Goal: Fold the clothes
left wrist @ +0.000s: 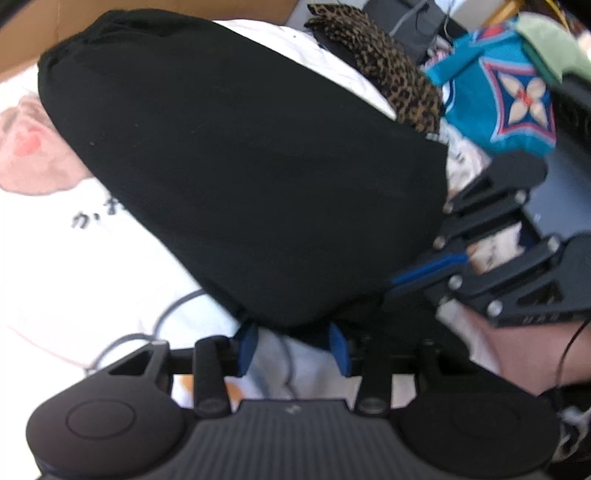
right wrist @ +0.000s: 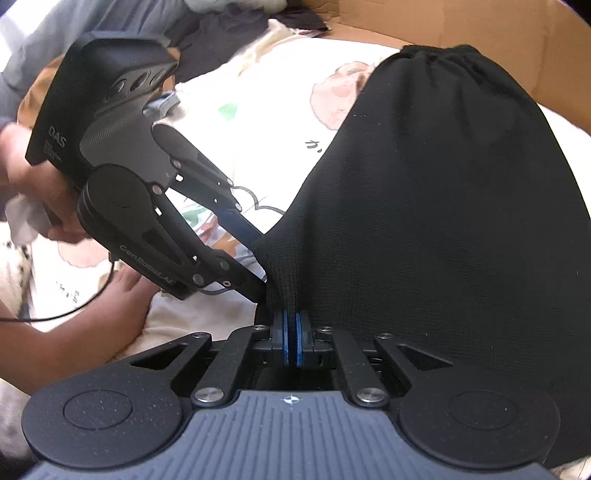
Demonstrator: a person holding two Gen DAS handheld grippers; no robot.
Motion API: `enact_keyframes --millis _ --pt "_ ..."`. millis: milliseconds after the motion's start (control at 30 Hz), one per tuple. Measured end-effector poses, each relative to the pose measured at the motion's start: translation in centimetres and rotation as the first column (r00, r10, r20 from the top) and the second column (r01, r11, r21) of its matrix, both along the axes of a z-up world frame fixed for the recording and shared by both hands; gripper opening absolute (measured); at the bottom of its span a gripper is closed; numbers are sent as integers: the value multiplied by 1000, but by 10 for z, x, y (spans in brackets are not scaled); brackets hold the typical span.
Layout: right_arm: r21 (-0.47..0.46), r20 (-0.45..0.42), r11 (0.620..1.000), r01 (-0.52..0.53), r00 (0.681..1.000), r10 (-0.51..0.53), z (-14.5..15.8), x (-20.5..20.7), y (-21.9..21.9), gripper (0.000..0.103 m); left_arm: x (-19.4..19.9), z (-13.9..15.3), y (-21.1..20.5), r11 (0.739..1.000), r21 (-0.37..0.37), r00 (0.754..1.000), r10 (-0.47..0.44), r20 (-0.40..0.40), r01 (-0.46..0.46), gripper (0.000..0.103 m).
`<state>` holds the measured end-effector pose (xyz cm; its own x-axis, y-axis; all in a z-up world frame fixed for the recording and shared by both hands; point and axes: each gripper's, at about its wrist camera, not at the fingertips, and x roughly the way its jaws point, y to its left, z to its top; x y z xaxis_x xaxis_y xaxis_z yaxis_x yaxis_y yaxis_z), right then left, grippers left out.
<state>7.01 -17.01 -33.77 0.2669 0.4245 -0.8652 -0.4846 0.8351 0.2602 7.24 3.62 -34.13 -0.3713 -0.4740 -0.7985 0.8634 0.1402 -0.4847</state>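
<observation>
A black garment (left wrist: 240,166) lies over a white printed sheet (left wrist: 74,258). It also fills the right wrist view (right wrist: 443,221), gathered band at the far end. My right gripper (right wrist: 291,334) is shut on a bunched corner of the black garment. It shows at the right of the left wrist view (left wrist: 417,275). My left gripper (left wrist: 293,343) is open, its blue pads (left wrist: 246,347) on either side of the garment's near edge. In the right wrist view the left gripper (right wrist: 262,258) reaches that same corner from the left.
A leopard-print cloth (left wrist: 384,66) and a teal patterned garment (left wrist: 498,96) lie at the far right with more clothes. Brown cardboard (right wrist: 480,29) stands behind the sheet. A grey cable (left wrist: 173,306) runs over the sheet. Dark clothes (right wrist: 221,44) lie far left.
</observation>
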Motion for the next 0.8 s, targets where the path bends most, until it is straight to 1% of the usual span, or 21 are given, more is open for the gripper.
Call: enact_keyframes --millis 33,67,133,267,300,333,367,400,433,467,667,767,800 --pt "7 -3 1000 8 1000 -8 0 -1 -1 3 0 -1 -1 1000 0 1000 10 -13 -10 52" --pt "14 -5 1000 16 1000 -16 0 -3 -2 3 -2 -2 -2 1000 1 1000 14 -4 -14 52" --pt "19 -3 999 27 1000 -27 -2 -4 -3 3 -6 -2 -4 1000 8 999 18 44 -18 52" --pt "33 7 999 37 999 -37 2 -6 -8 1 -5 -2 -8 998 13 997 64 50 -64 48" --pt "38 10 999 39 999 -39 3 -6 -9 1 -5 -1 -8 997 12 996 74 56 -74 45" --pt "42 11 998 42 999 -43 4 -6 -11 1 -5 -1 -7 996 11 995 83 62 -84 37" --pt "45 11 998 45 999 -46 4 -6 -12 1 -4 0 -6 996 9 993 93 69 -94 32" --pt "49 12 998 49 999 -49 4 -5 -13 1 -2 0 -5 994 11 992 104 70 -105 21" --pt "52 12 997 52 999 -53 3 -5 -14 1 0 1 -4 993 16 991 116 67 -117 3" --pt "55 13 997 55 998 -56 3 -5 -15 1 5 3 -1 991 21 990 127 65 -129 1" --pt "65 18 995 76 997 -77 2 -4 -23 1 15 20 13 986 24 982 160 102 -164 0" --pt "68 23 994 83 996 -85 2 -3 -25 1 10 20 10 987 41 980 146 133 -153 0" --pt "70 24 994 85 996 -87 2 -3 -26 1 6 19 8 988 49 981 136 141 -144 5"
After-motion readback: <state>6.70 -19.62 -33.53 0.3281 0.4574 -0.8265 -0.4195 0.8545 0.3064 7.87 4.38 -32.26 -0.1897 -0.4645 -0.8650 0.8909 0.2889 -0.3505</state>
